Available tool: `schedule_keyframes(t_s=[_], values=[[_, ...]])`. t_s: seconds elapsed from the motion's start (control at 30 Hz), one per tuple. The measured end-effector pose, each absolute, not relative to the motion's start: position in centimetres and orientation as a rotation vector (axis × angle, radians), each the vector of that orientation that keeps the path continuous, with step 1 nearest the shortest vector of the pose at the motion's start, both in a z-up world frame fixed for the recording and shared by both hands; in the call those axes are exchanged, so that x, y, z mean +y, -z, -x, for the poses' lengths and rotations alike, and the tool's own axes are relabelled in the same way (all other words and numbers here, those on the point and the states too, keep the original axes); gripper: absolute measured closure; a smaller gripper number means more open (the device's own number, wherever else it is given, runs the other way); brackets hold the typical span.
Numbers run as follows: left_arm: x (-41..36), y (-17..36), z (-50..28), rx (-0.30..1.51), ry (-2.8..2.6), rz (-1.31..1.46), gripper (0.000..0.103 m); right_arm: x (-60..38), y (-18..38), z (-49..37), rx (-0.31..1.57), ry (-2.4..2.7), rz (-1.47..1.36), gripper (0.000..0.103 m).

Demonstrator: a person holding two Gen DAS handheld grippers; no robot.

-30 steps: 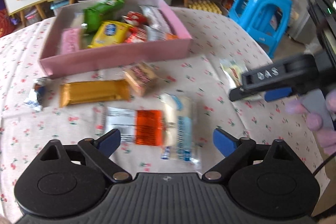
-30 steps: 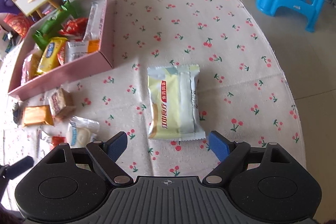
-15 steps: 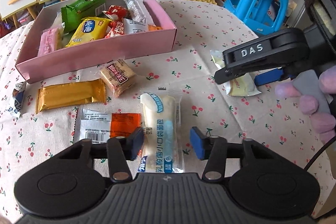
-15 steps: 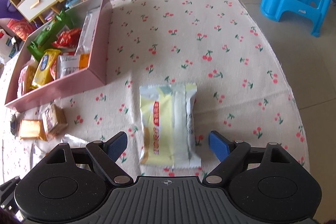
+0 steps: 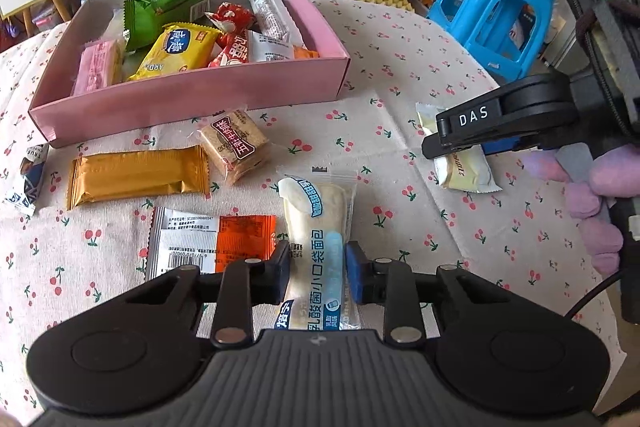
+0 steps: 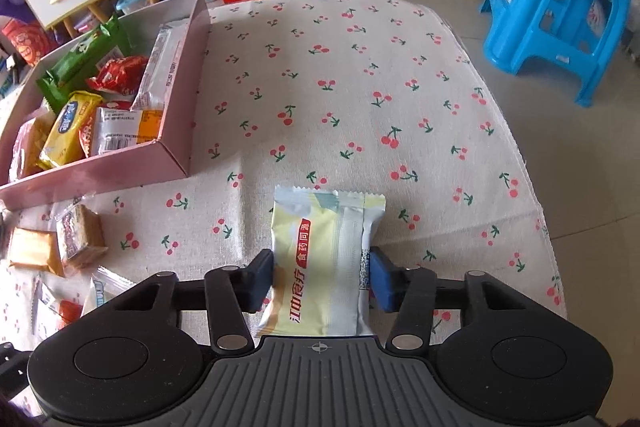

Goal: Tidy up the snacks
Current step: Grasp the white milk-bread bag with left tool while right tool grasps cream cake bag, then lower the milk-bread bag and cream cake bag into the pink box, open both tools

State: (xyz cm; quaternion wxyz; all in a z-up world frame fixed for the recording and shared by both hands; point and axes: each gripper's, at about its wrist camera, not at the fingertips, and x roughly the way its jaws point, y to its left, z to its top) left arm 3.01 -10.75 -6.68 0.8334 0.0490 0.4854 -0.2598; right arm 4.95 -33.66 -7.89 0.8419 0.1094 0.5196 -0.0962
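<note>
My left gripper [image 5: 318,269] sits low over the cherry-print tablecloth [image 5: 400,75], pointing toward the pink box [image 5: 192,95], and its blue pads are closed in against both sides of the white-and-blue bread packet [image 5: 316,227], which lies lengthwise between them on the cloth. Just left of that packet I see the white-and-orange sachet [image 5: 212,239], with the gold bar [image 5: 138,177] and the brown cracker pack [image 5: 234,145] beyond it, all in front of the box. My right gripper [image 6: 322,277] is angled down the same way, its pads pressed on the two edges of the pale yellow packet [image 6: 324,259], which rests on the cloth well right of the box [image 6: 176,131]. From the left camera I see the right tool from the side, low over that yellow packet [image 5: 466,171], with the gloved right hand [image 5: 592,203] wrapped around its handle.
</note>
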Motion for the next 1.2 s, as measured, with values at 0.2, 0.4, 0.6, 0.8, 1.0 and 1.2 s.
schedule_keyframes(t_s=[0.2, 0.4, 0.6, 0.8, 1.0, 1.2], values=[[-10.3, 6.1, -3.0, 1.024, 0.573, -0.087, 0.079, -33.7, 7.6, -5.0, 1.104, 0.189, -0.272, 0.057], [-9.5, 5.2, -3.4, 1.009, 0.585, -0.052, 0.080, -33.4, 7.1, -4.9, 1.106, 0.170, -0.320, 0.057], [-8.0, 4.2, -4.2, 0.990, 0.573, -0.008, 0.081, -32.6, 6.0, -5.2, 1.081, 0.149, -0.351, 0.057], [-6.1, 3.2, -5.6, 0.969, 0.530, 0.051, 0.081, -31.6, 4.9, -5.7, 1.058, 0.124, -0.392, 0.057], [-4.3, 2.4, -6.8, 0.945, 0.488, 0.107, 0.082, -30.2, 3.7, -6.4, 1.028, 0.104, -0.441, 0.057], [-1.8, 1.4, -8.5, 0.911, 0.427, 0.171, 0.082, -28.6, 2.4, -7.3, 0.980, 0.067, -0.485, 0.057]])
